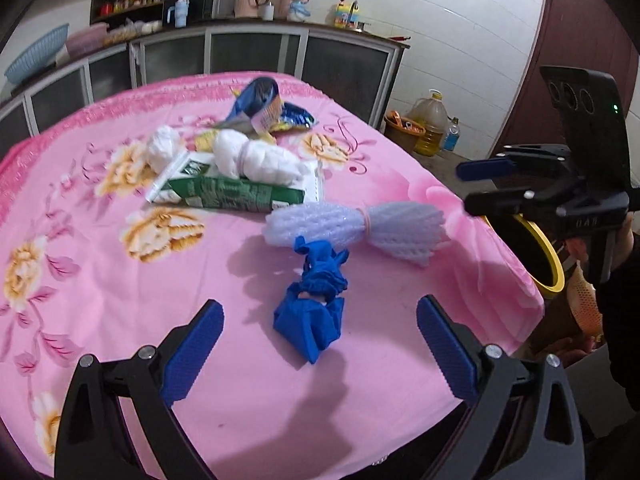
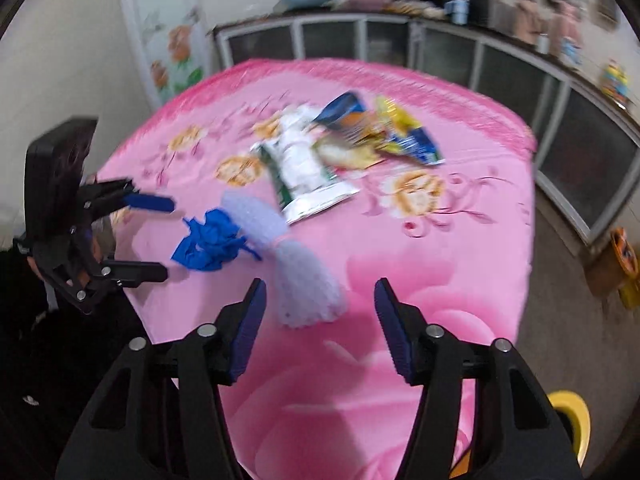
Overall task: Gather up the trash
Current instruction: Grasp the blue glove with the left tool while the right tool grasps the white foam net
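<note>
Trash lies on a pink flowered tablecloth [image 1: 100, 280]. A crumpled blue glove [image 1: 316, 304] lies just ahead of my open left gripper [image 1: 320, 350]. Beyond it lies a white foam net [image 1: 356, 228], then a green and white packet [image 1: 232, 194], white tissue wads [image 1: 256, 156] and a blue and yellow snack bag [image 1: 264, 106]. In the right wrist view the foam net [image 2: 292, 268] lies just ahead of my open right gripper [image 2: 320, 326], with the glove [image 2: 210, 242] to its left. My left gripper [image 2: 160, 236] there stands open beside the glove. My right gripper [image 1: 476, 188] shows at the table's right edge.
A yellow-rimmed black bin [image 1: 548, 256] stands below the table's right edge, also in the right wrist view [image 2: 572, 412]. Kitchen cabinets [image 1: 256, 52] run behind the table. An oil jug [image 1: 430, 124] and a basket stand on the floor at right.
</note>
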The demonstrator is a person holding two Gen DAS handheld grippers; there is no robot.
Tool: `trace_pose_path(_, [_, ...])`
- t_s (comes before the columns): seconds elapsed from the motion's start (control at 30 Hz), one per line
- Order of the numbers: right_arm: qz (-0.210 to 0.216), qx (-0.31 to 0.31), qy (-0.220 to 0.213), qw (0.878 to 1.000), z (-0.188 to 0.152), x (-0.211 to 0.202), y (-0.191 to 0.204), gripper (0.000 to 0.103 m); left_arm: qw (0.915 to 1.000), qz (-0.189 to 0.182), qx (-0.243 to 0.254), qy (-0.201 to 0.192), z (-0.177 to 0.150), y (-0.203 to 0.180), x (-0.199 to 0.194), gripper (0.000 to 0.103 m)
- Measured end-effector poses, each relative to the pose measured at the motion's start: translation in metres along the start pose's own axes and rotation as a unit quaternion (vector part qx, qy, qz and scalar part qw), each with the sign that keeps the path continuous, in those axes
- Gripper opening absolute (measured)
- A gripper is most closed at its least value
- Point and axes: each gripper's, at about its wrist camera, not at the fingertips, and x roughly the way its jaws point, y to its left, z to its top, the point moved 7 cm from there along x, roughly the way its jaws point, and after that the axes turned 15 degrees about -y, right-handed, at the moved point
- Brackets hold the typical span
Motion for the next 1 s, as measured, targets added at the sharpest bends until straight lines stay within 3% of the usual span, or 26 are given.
trace_pose_path(0.23, [0.029, -0.020, 0.040, 0.999, -0.009, 0.033, 0.013, 0.053, 0.9994, -0.008, -0.028, 0.018, -0.004, 0.006, 0.022, 0.094])
trace_pose_path(0.6, [0.005, 0.004, 0.063, 0.998, -0.016, 0.056, -0.004, 0.053, 0.9989, -0.005, -0.032, 0.033, -0.011, 0.012, 0.041, 0.090])
trace_pose_path(0.77, [-0.011, 0.004, 0.069, 0.998, -0.016, 0.061, -0.008, 0.045, 0.9988, 0.013, -0.033, 0.034, -0.010, 0.018, 0.046, 0.065])
trace_pose_path(0.87, [-0.019, 0.011, 0.071, 0.997, -0.017, 0.063, -0.010, 0.033, 0.9988, 0.019, -0.028, 0.037, -0.009, 0.020, 0.049, 0.040])
trace_pose_path(0.9, [-0.022, 0.012, 0.068, 0.997, -0.016, 0.062, -0.011, 0.029, 0.9987, 0.020, -0.026, 0.040, -0.009, 0.019, 0.051, 0.026])
trace_pose_path(1.0, [-0.034, 0.022, 0.051, 0.998, -0.011, 0.055, -0.012, 0.018, 0.9985, 0.026, -0.029, 0.039, -0.007, 0.022, 0.049, 0.017])
